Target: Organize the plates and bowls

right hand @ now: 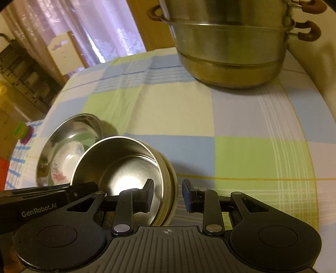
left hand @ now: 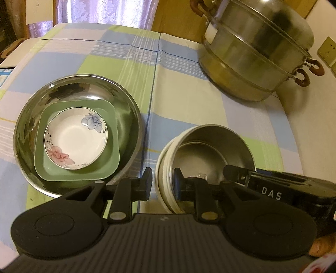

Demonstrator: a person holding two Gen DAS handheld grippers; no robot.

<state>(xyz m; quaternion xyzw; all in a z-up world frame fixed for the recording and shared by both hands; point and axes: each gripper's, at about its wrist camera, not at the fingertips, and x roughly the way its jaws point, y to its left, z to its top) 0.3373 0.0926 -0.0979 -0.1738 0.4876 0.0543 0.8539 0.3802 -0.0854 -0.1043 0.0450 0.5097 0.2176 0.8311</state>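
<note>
I see a table under a checked cloth (left hand: 174, 88) of blue, green and cream squares, with lilac curtains (left hand: 100, 10) behind it and a wooden shelf unit (right hand: 23, 79) off to the side. A tall stacked steel steamer pot (left hand: 256, 48) with brown handles stands at the far right of the cloth.

On my left sits a wide steel basin (left hand: 27, 134); a green square dish (left hand: 109, 159) lies in it, and a white floral saucer (left hand: 75, 138) lies in that dish.

Just beside the basin is a steel bowl with a white outer wall (left hand: 212, 147), tilted. My left gripper (left hand: 162, 183) straddles its near-left rim, one finger outside and one inside, with a gap showing at the rim, so I read it as released. My right gripper (right hand: 167, 195) straddles the same bowl's right rim in the same fashion, jaws apart, not clamped. I cannot tell whether the bowl touches the cloth
</note>
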